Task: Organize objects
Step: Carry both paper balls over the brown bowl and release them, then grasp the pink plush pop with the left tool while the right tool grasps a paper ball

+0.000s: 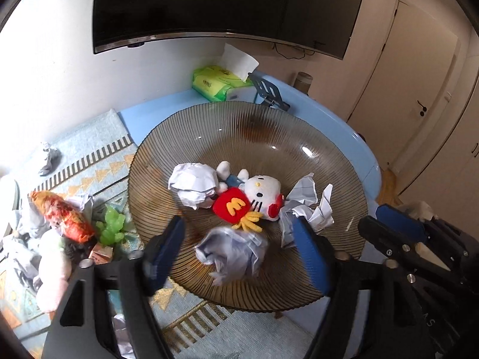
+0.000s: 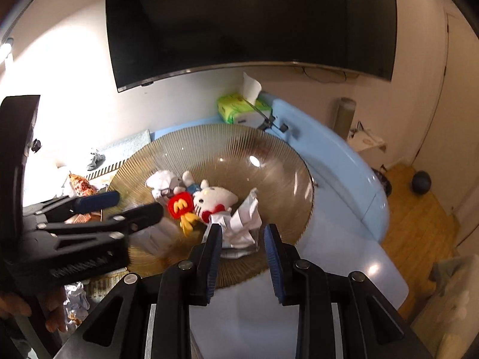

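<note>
Pale blue desk (image 1: 329, 110) and a patterned mat (image 1: 98, 137) share the space under a wall screen. On the mat at far left, a snack bag (image 1: 64, 218), a green toy (image 1: 112, 227) and loose paper wads are not yet sorted. The left tongs (image 1: 236, 224) are spread wide over the near side of the ribbed glass bowl (image 1: 239, 110), gripping nothing. A crumpled paper ball (image 1: 230, 254) sits blurred just below them, inside the bowl. Being light and close to the shallow near rim, it could bounce or roll out. Further in, a plush cat (image 1: 257, 194) and more wads crowd the middle. The right tongs (image 2: 243, 230) are drawn close together and empty, near the bowl's right rim. The two tools are close, so they might clash or knock the glass.
</note>
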Available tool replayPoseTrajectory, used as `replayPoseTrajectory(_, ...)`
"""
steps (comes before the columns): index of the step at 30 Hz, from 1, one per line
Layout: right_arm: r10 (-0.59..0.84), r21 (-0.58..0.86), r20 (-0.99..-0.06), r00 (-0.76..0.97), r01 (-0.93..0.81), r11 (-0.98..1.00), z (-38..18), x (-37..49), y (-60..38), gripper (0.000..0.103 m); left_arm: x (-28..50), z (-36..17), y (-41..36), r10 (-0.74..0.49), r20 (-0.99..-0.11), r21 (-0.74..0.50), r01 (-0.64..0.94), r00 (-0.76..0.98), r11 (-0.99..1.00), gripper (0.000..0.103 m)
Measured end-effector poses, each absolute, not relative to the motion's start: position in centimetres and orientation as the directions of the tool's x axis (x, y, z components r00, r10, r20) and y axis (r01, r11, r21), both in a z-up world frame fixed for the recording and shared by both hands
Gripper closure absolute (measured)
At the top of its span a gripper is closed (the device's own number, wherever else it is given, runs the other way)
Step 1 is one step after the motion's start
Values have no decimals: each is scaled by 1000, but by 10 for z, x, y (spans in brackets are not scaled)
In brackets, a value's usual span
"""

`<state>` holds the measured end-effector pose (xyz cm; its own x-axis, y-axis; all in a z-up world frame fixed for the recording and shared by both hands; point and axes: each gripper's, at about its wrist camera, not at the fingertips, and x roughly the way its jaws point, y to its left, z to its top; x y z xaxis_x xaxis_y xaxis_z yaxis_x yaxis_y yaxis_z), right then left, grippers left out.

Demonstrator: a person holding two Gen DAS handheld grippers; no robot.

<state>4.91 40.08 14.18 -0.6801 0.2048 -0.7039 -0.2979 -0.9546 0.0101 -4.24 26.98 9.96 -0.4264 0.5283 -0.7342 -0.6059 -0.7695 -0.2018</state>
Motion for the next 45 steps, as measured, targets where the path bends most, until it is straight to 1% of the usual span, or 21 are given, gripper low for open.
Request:
replayPoseTrajectory(2, 207, 11, -712, -671, -306, -952, 141, 54, 401, 72, -42, 103, 264, 538, -722, -224, -589, -434, -776, 6)
replayPoseTrajectory(3, 208, 13, -715, -668, -311, -950, 140, 56, 401, 69, -43, 105, 260, 549, -713, -241, -582, -436, -776, 4)
replayPoseTrajectory(11, 195, 66, -718, -669, -343, -937, 140, 81, 398, 53, -40, 112, 225, 568, -709, -360, -478, -418, -801, 4)
replayPoseTrajectory(13, 184, 86, -714, -675, -345, -934, 141, 85, 395, 48, -35, 116, 210, 564, -695, -373, -447, -447, -813, 4)
replayPoseTrajectory(15, 168, 112, -711, -683, -345, -932, 141, 87, 390, 46, -29, 120, 192, 550, -683, -369, -423, -481, -828, 4)
replayPoseTrajectory(19, 106, 166, -718, -688, -317, -934, 138, 87, 376, 45, -18, 123, 157, 482, -691, -318, -372, -539, -872, 4)
replayPoseTrajectory(22, 63, 172, -720, -691, -265, -949, 136, 84, 355, 45, -11, 119, 127, 426, -711, -295, -313, -559, -903, 4)
replayPoseTrajectory(29, -78, 173, -729, -680, -72, -982, 129, 68, 293, 45, 5, 100, 63, 340, -747, -288, -182, -572, -940, 5)
replayPoseTrajectory(31, -109, 171, -732, -672, -26, -985, 126, 63, 275, 43, 7, 93, 52, 323, -757, -280, -164, -568, -946, 6)
replayPoseTrajectory(33, -133, 172, -736, -663, 7, -985, 123, 57, 261, 42, 7, 87, 45, 309, -766, -264, -162, -563, -951, 8)
replayPoseTrajectory(37, -171, 190, -752, -637, 38, -981, 116, 47, 243, 42, 10, 78, 42, 292, -789, -220, -195, -541, -956, 8)
replayPoseTrajectory(43, -191, 210, -780, -596, 38, -977, 103, 39, 225, 41, 8, 74, 40, 305, -800, -211, -234, -516, -949, 8)
replayPoseTrajectory(45, -190, 213, -786, -589, 32, -977, 100, 37, 223, 41, 6, 73, 38, 314, -800, -216, -242, -512, -946, 10)
